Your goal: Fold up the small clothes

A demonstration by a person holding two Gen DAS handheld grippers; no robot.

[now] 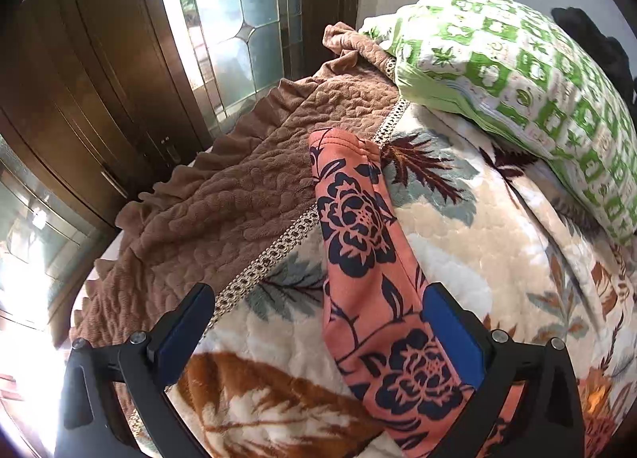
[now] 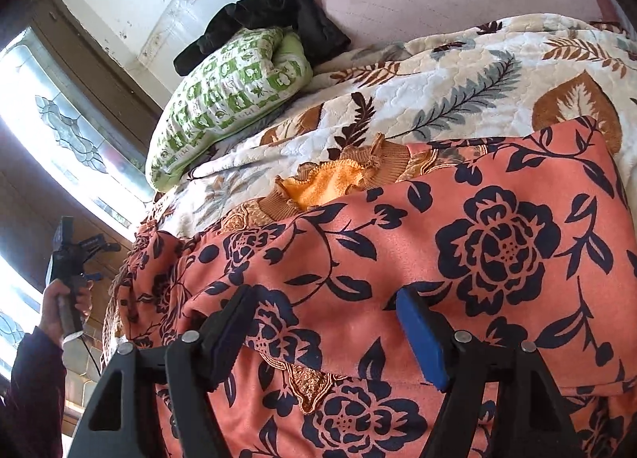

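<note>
- The left gripper (image 1: 318, 322) stands wide open above the bed. Nothing is pressed between its blue pads (image 1: 454, 334).
- A narrow part of the salmon garment (image 1: 358, 227) with dark flowers lies on the leaf-pattern blanket (image 1: 458, 227), running from 12 o'clock down to 5 o'clock, just beside the right pad.
- The right gripper (image 2: 330, 322) is also wide open, and its fingers hover over the garment, which fills this view from 3 to 9 o'clock.
- An orange knitted cloth (image 2: 334, 183) peeks out at the garment's far edge.
- A green pillow (image 2: 223, 100) lies at 11 o'clock.
</note>
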